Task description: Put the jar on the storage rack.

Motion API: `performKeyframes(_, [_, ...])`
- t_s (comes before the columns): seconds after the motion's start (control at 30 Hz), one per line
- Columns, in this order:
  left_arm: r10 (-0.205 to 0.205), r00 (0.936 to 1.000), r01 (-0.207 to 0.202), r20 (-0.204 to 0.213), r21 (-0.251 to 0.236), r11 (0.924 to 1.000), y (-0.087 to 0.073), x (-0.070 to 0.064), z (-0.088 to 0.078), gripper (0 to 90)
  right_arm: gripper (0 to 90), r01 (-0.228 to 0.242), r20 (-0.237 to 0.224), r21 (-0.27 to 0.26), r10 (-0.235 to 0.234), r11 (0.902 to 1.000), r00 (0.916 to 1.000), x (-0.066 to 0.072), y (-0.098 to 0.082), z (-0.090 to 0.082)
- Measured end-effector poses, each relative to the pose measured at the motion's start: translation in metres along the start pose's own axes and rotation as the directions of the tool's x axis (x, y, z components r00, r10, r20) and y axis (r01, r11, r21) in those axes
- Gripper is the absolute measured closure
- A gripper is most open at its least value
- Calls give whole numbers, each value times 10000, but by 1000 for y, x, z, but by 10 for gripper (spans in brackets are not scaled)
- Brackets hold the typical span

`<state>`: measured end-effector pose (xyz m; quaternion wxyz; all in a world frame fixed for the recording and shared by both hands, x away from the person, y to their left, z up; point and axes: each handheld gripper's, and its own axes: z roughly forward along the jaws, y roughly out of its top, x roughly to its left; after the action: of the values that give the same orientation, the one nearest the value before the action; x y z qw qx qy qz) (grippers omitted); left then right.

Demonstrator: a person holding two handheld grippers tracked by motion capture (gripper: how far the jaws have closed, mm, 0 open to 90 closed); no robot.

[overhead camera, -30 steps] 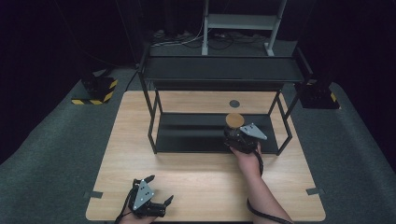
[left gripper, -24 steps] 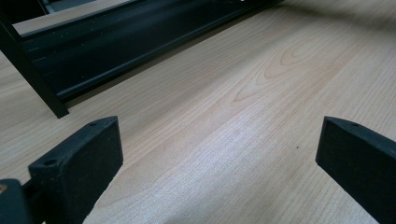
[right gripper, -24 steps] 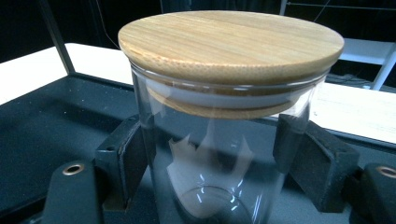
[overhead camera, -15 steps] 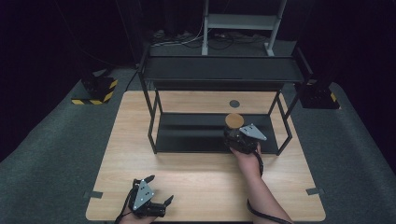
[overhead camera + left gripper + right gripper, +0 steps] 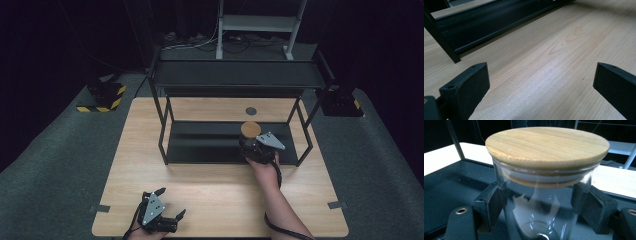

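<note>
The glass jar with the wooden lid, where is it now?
High view: the jar stands right of centre on the rack's lower shelf, between the right gripper's jaws.

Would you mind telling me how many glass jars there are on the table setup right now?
1. The glass jar with its wooden lid stands on the black rack's lower shelf, toward its right end, between the right gripper's jaws.

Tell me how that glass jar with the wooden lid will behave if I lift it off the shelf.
The glass jar looks smooth and rigid, so probably slippery and breakable if dropped. It looks empty, likely light. The wooden lid may merely sit on, so it could come loose if tilted.
</note>
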<state>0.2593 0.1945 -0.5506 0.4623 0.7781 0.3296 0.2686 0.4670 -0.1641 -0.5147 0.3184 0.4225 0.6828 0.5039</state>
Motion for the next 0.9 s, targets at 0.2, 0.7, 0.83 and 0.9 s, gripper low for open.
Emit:
performKeyframes(0.2, [13, 10000, -13, 4, 1, 10000, 0, 0, 0, 10, 221, 20, -20, -17, -20, 10000, 10000, 0, 0, 0])
performKeyframes(0.7, [24, 10000, -24, -9, 11, 10000, 0, 0, 0, 9, 48, -250, -2, -92, 250, 9996, 9997, 0, 4, -3])
performKeyframes(0.83, [40, 10000, -40, -7, 6, 10000, 0, 0, 0, 10, 20, -185, -80, -138, 184, 9997, 9998, 1, 5, -4])
performKeyframes(0.9, [44, 10000, -44, -11, 15, 10000, 0, 0, 0, 10, 13, -189, -92, -154, 188, 9997, 9998, 1, 5, -4])
